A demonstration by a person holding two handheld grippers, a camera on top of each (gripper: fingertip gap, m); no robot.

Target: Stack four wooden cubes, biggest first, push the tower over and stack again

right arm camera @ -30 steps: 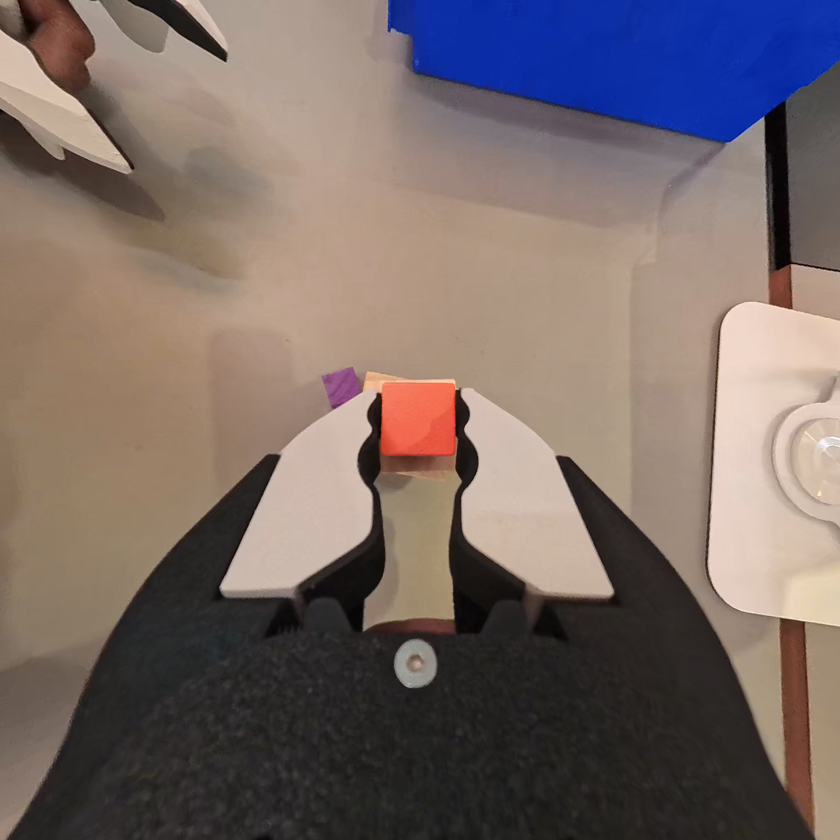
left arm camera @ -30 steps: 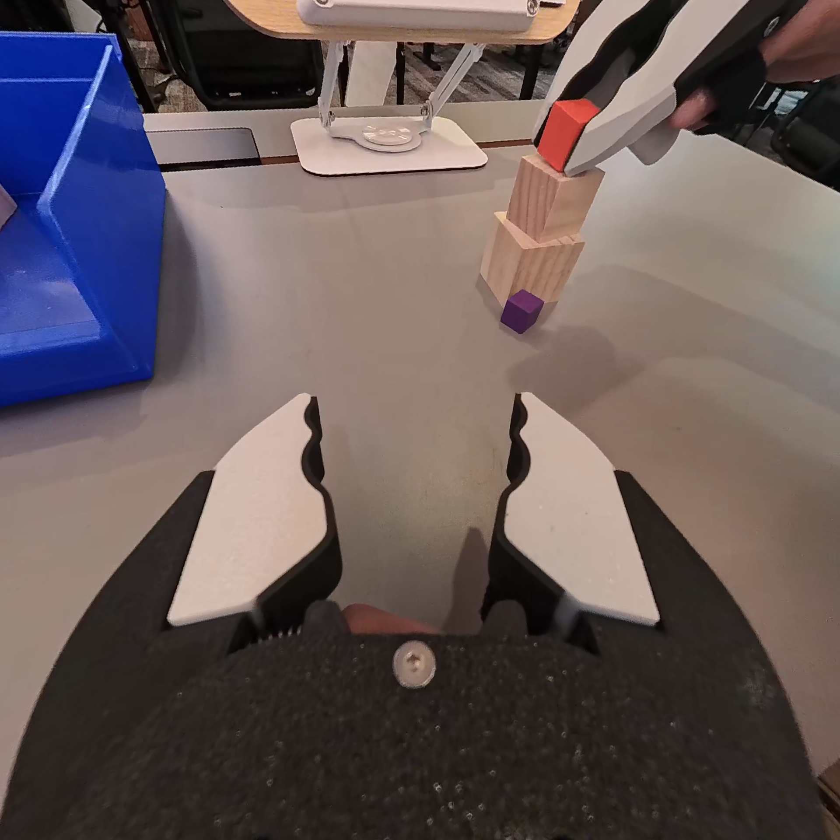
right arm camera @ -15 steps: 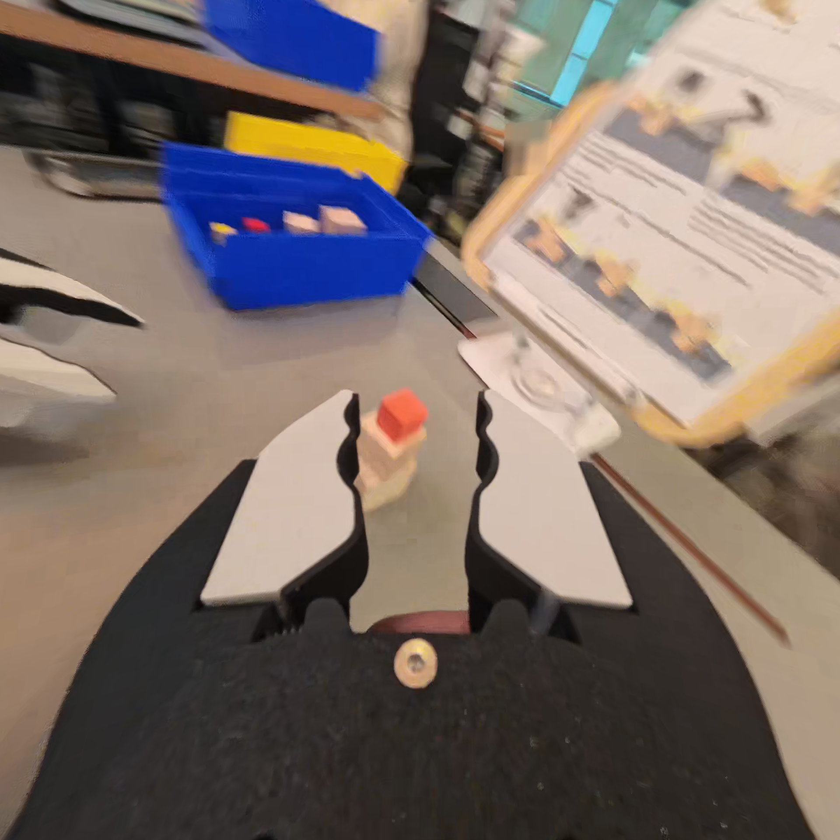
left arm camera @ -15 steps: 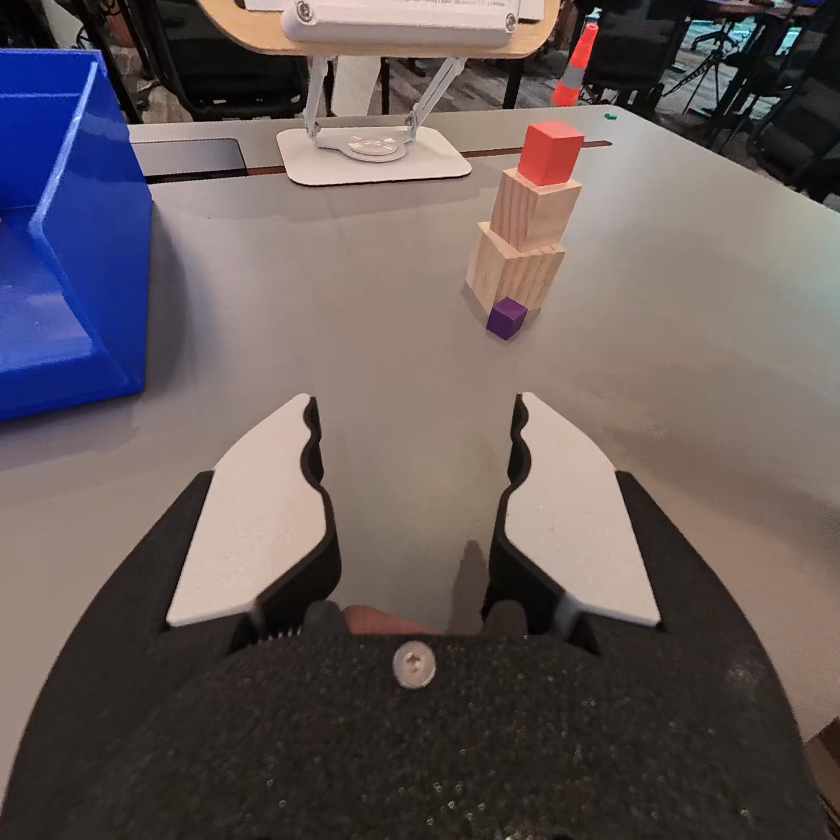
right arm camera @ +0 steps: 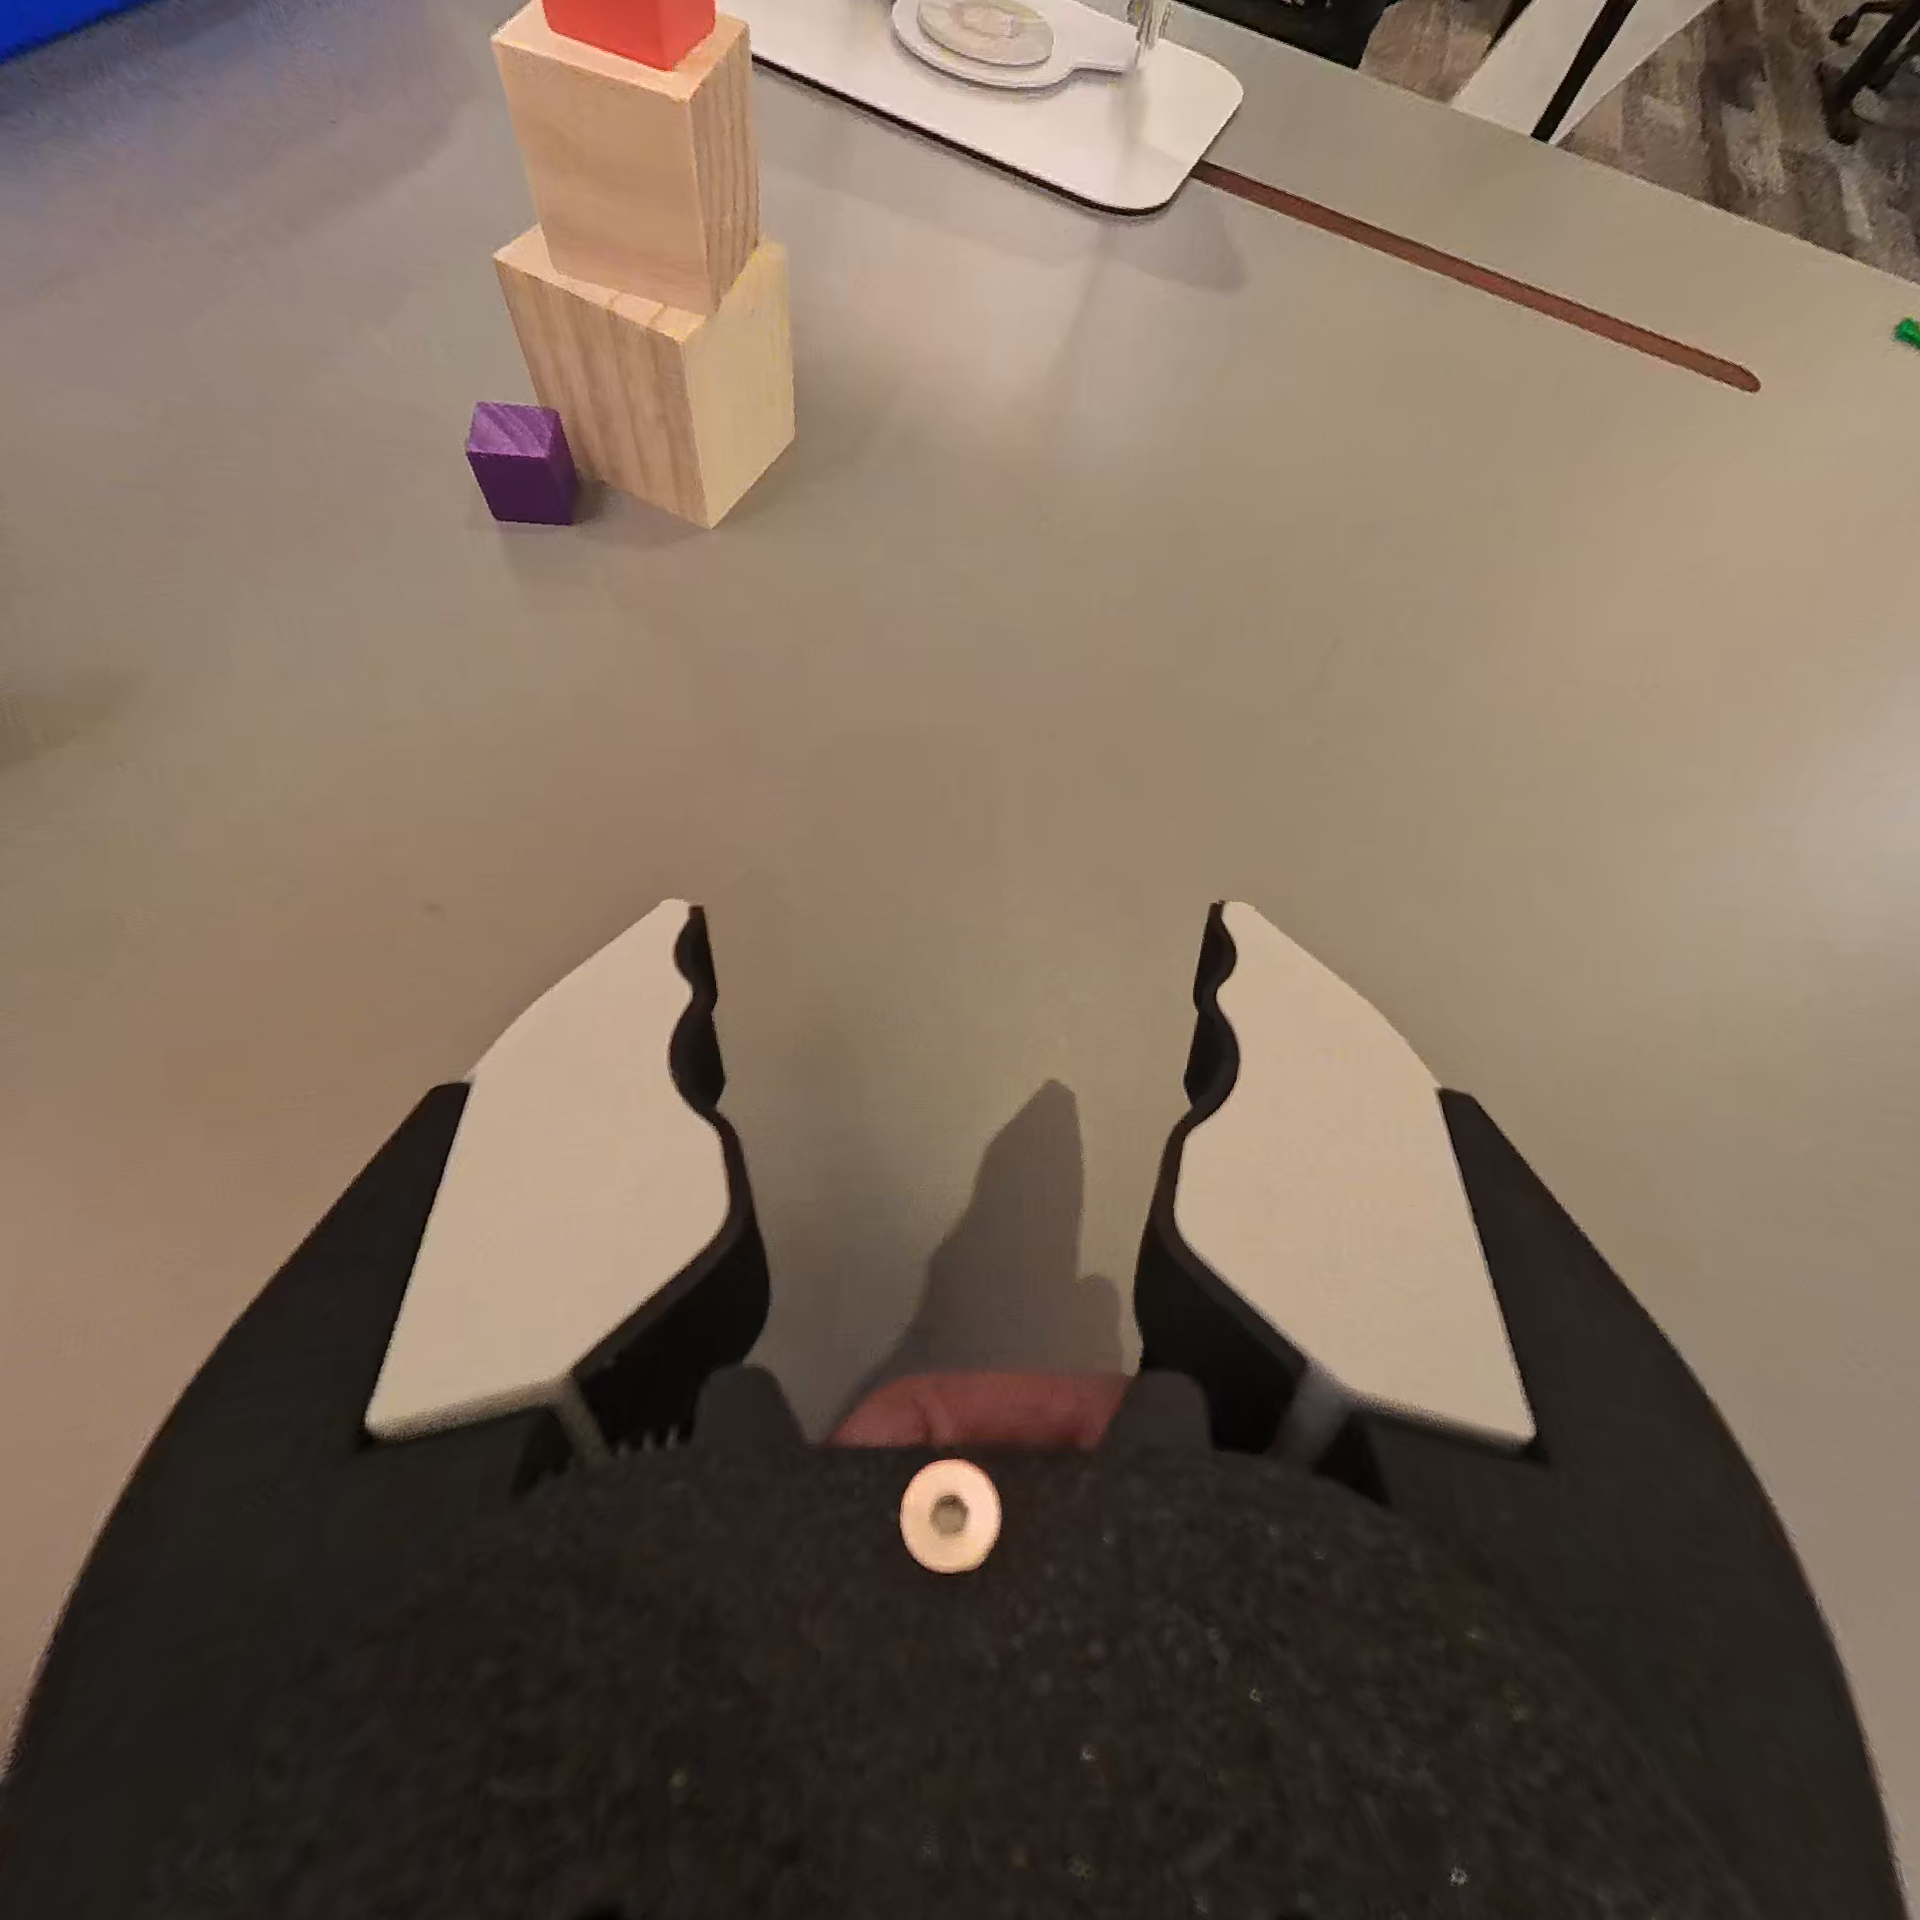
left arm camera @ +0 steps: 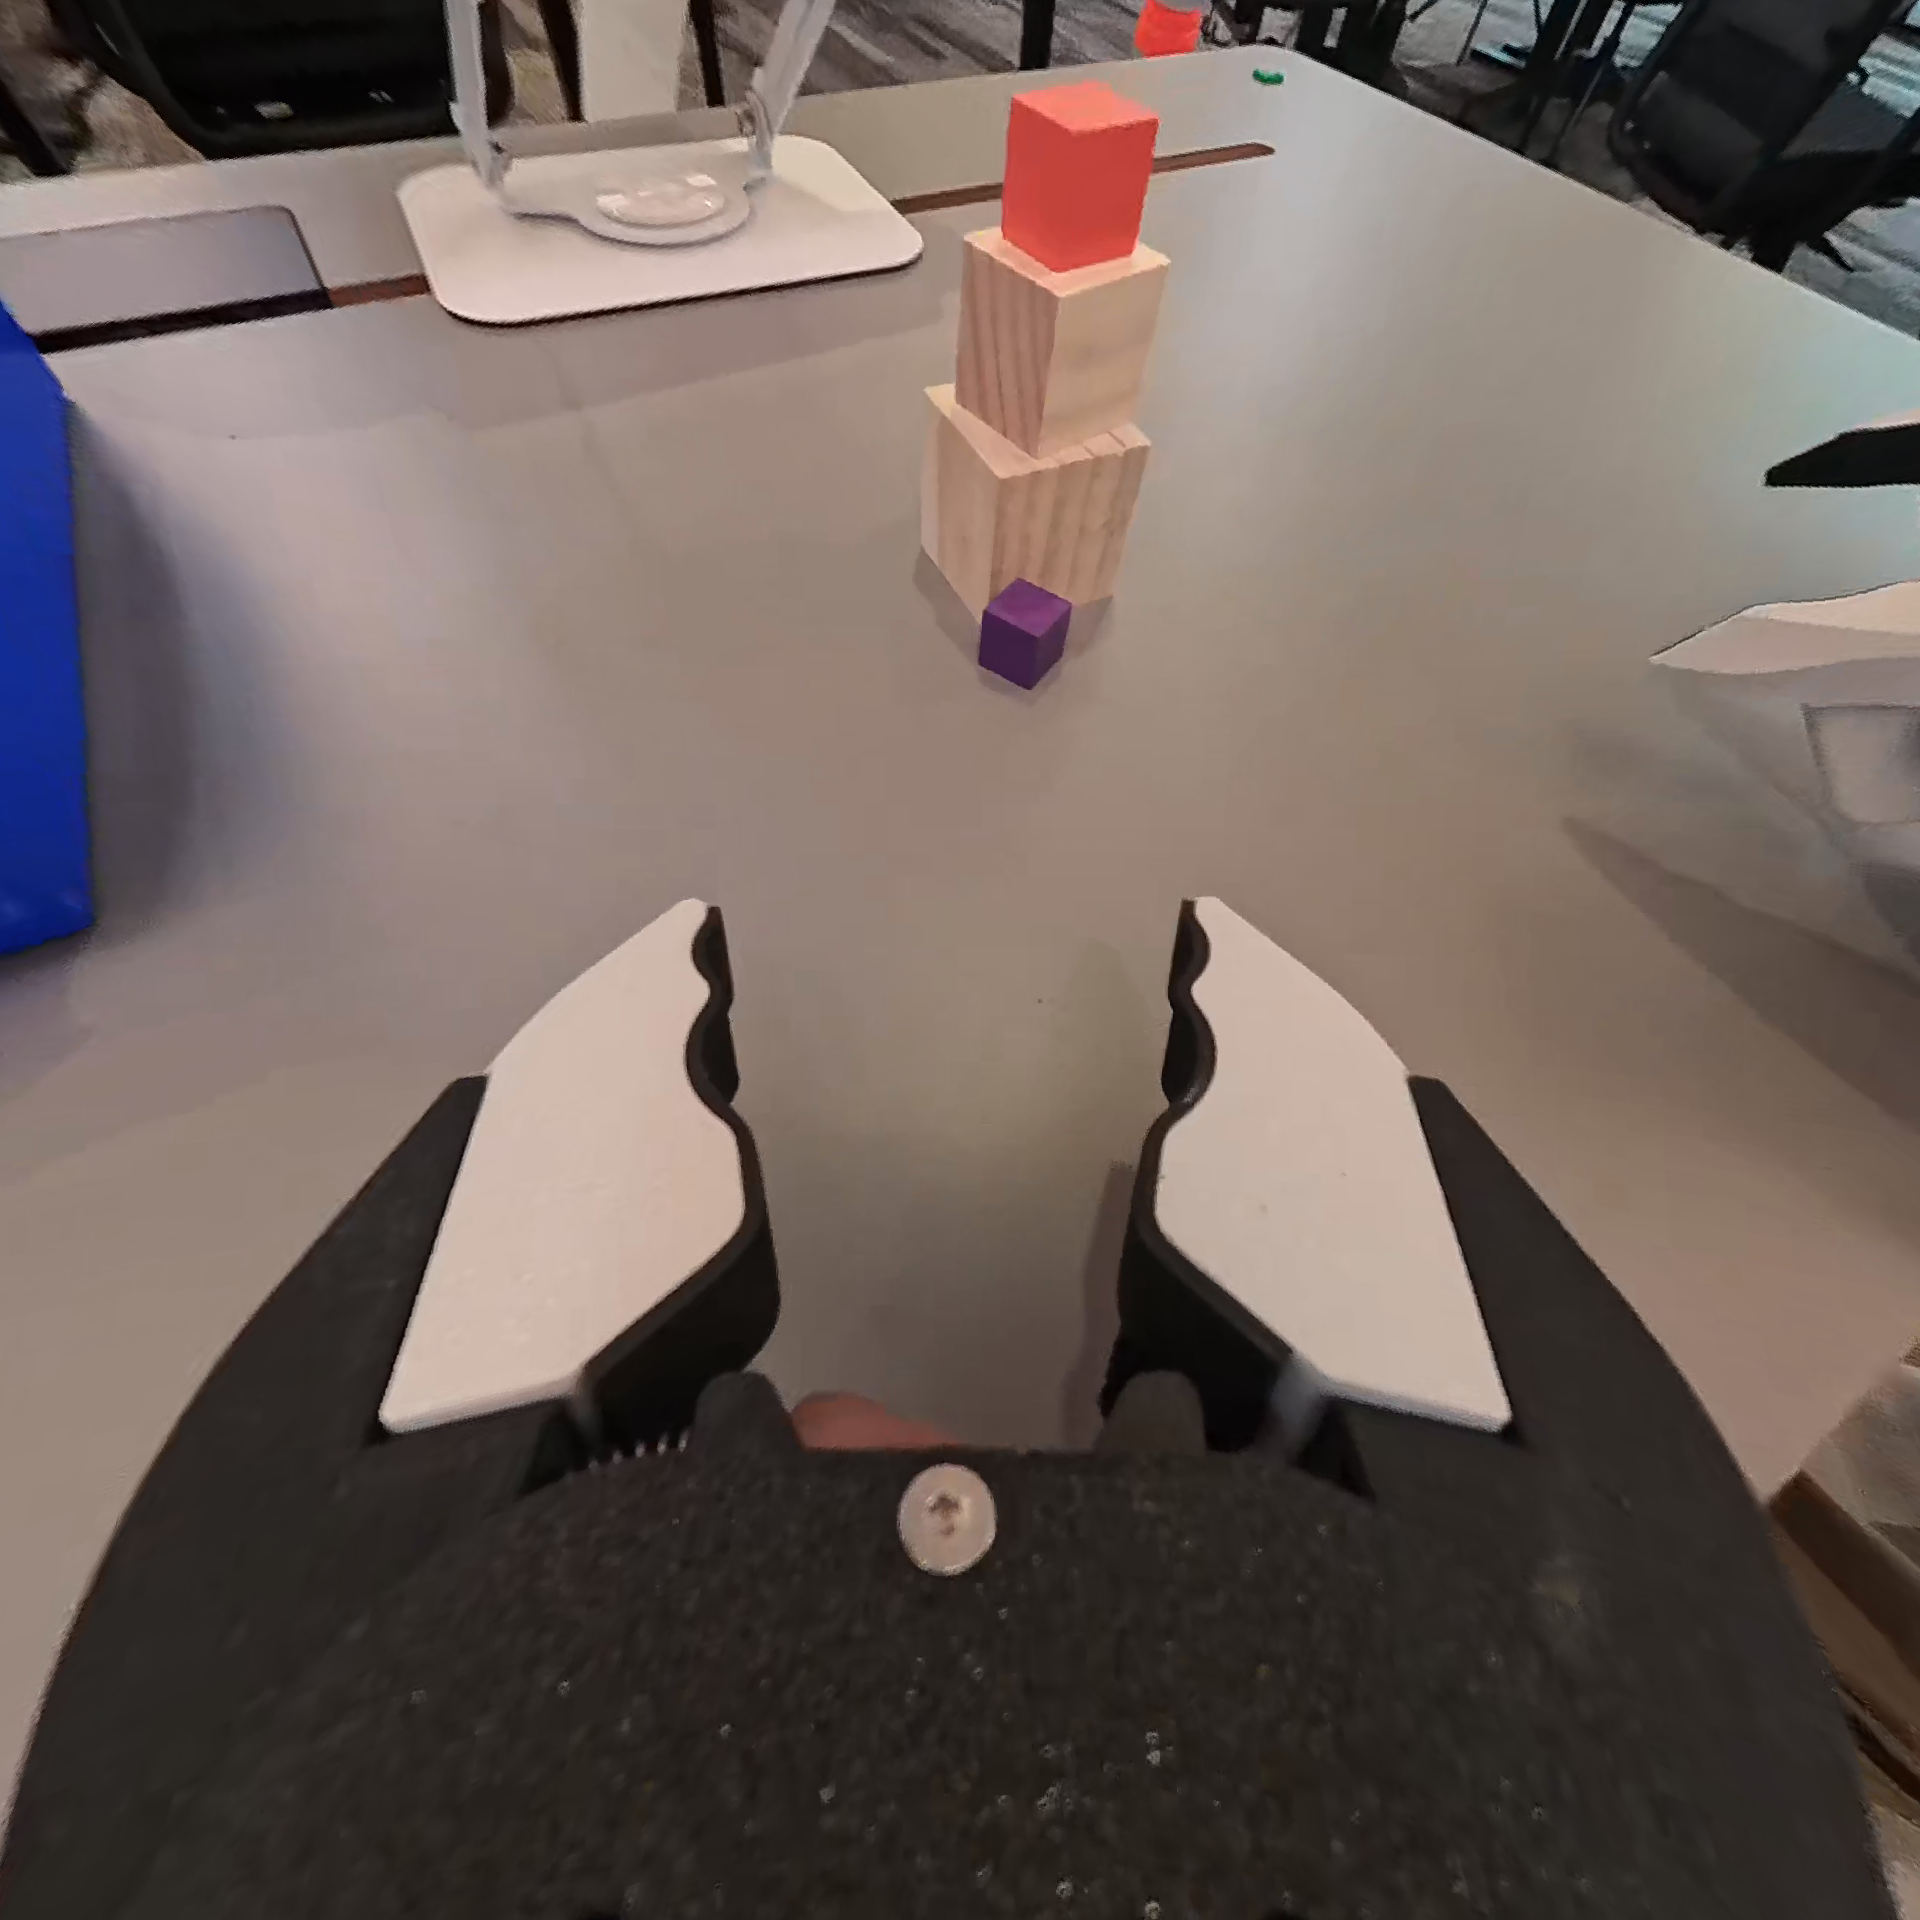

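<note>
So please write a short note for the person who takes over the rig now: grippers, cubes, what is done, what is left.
Left gripper: open, empty, over the table, facing the tower.
Right gripper: open, empty, off to the tower's right.
Tower: big wood cube at the bottom, smaller wood cube on it, red cube on top.
Purple cube sits on the table at the tower's base.
Done: three cubes stacked.
Left: add purple cube, push over, restack.
</note>
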